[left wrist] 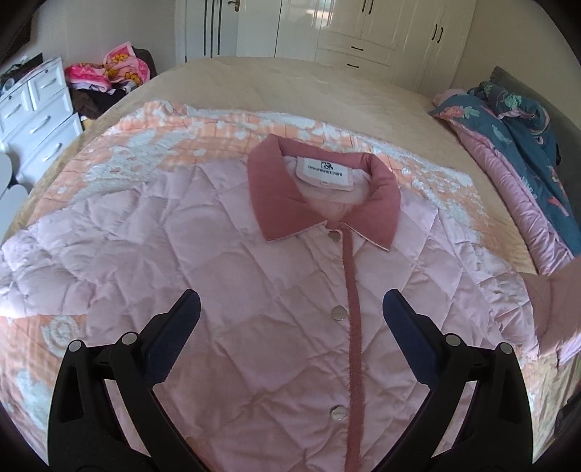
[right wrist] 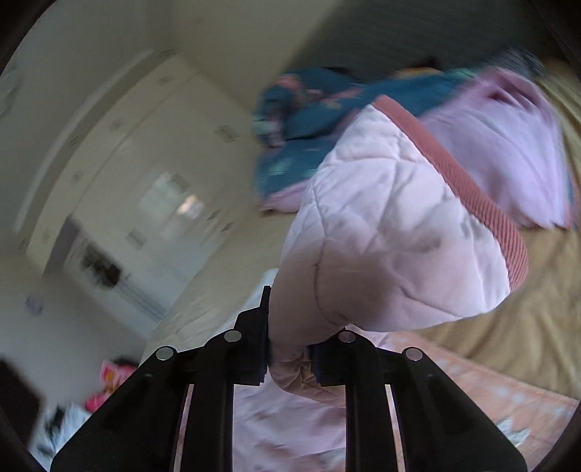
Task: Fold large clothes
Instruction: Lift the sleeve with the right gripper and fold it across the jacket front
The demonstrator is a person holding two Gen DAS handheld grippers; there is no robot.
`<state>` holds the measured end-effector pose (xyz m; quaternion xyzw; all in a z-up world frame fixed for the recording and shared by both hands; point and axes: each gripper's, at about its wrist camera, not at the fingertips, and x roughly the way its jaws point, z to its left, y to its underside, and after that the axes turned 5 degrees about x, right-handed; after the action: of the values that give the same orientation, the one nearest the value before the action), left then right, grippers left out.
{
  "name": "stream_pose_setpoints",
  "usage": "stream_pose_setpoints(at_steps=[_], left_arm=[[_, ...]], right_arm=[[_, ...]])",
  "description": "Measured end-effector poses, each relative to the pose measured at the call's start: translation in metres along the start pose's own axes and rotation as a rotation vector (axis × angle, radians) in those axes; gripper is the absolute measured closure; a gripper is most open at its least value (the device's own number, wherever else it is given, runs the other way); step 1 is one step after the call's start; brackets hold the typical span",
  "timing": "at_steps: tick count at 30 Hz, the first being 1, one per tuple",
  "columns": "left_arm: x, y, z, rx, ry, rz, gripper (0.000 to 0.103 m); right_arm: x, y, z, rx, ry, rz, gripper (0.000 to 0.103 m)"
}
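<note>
A pale pink quilted jacket (left wrist: 225, 261) lies flat, front up, on a bed (left wrist: 326, 83) covered by a tan bedspread. The fabric is satiny and stitched in a diamond pattern. Its collar (left wrist: 323, 196) is a darker rose colour with a matte, soft look, and a white label sits inside the neck. A ribbed rose strip runs down the front opening, with three round silver snap buttons (left wrist: 338, 312) visible beside it. Under the jacket is a peach blanket (left wrist: 181, 130) with fluffy white raised patterns.

The left claw (left wrist: 290, 308) hovers above the jacket's chest, its two black fingers with dark blue textured pads spread wide, holding nothing.

The right claw (right wrist: 288, 357) is closed on a bunched part of the jacket's sleeve (right wrist: 392, 232), which rises up puffy and quilted, ending in a ribbed rose cuff (right wrist: 472, 188). This view is blurred.

On the right side of the bed lies a rumpled quilt (left wrist: 523, 145), dark teal with floral print and pink lining. At far left stands a white chest of drawers (left wrist: 40, 119), with a heap of bright pink fabric (left wrist: 109, 72) near it. White wardrobes (left wrist: 363, 32) line the far wall.
</note>
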<state>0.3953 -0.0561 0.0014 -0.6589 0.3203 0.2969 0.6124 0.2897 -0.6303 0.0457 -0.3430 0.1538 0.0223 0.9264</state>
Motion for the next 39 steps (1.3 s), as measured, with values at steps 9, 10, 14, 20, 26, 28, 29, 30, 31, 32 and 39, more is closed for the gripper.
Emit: stream_pose_setpoints(at_steps=[9, 10, 14, 20, 26, 28, 29, 30, 31, 32, 39], left_arm=[[-0.022, -0.003, 0.033, 0.009, 0.070, -0.010, 0.009], [-0.024, -0.004, 0.038, 0.003, 0.066, -0.017, 0.009], [-0.033, -0.010, 0.063, -0.044, 0.067, -0.042, 0.009], [-0.042, -0.014, 0.091, -0.085, 0.042, -0.071, 0.009], [-0.048, -0.010, 0.121, -0.136, 0.059, -0.083, 0.009], [-0.052, -0.005, 0.131, -0.161, 0.067, -0.087, 0.009], [-0.053, 0.000, 0.134, -0.174, 0.080, -0.088, 0.009], [-0.054, 0.006, 0.138, -0.189, 0.110, -0.088, 0.009], [-0.054, 0.011, 0.140, -0.199, 0.128, -0.086, 0.009], [-0.053, 0.015, 0.143, -0.210, 0.141, -0.082, 0.009], [-0.036, 0.024, 0.166, -0.298, 0.204, -0.047, 0.009]], right_arm=[[0.002, 0.042, 0.110, -0.264, -0.146, 0.091, 0.086], [0.003, 0.047, 0.117, -0.274, -0.152, 0.096, 0.086], [0.005, 0.063, 0.153, -0.309, -0.182, 0.122, 0.086], [0.016, 0.084, 0.201, -0.371, -0.212, 0.149, 0.086], [0.017, 0.128, 0.240, -0.435, -0.229, 0.190, 0.086], [0.021, 0.142, 0.247, -0.463, -0.236, 0.207, 0.086], [0.022, 0.152, 0.251, -0.477, -0.241, 0.216, 0.086], [0.024, 0.162, 0.256, -0.494, -0.246, 0.226, 0.086], [0.026, 0.167, 0.258, -0.504, -0.247, 0.234, 0.086], [0.029, 0.179, 0.262, -0.520, -0.250, 0.250, 0.086], [0.047, 0.250, 0.278, -0.633, -0.244, 0.327, 0.086]])
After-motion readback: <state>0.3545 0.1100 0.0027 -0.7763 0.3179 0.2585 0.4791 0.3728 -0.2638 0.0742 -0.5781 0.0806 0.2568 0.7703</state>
